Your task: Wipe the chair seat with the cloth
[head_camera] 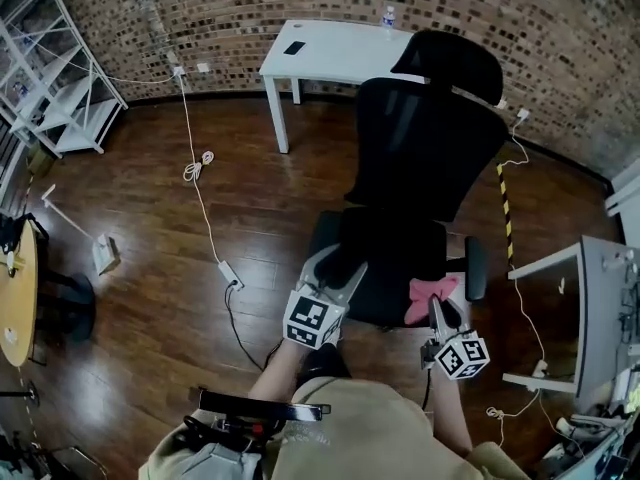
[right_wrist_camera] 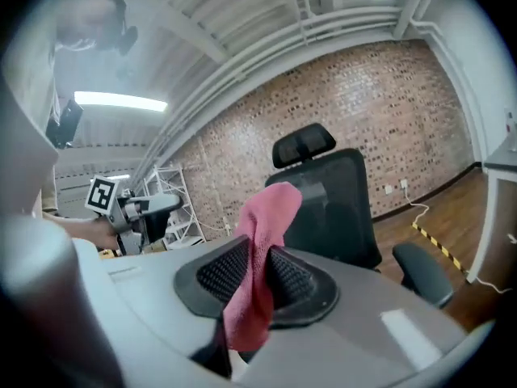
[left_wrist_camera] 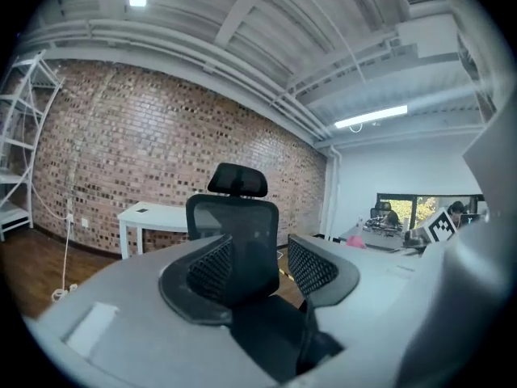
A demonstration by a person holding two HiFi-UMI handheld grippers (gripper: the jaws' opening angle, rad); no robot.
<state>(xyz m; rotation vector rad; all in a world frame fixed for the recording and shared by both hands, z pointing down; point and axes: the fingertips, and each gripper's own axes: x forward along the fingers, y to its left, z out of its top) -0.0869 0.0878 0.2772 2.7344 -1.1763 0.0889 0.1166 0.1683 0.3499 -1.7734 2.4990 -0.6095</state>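
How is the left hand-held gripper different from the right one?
The left hand-held gripper has jaws apart, nothing between; the right hand-held gripper pinches a pink cloth. The left one's gap shows the black office chair; the right one's cloth hides part of it. Both have black ribbed pads.
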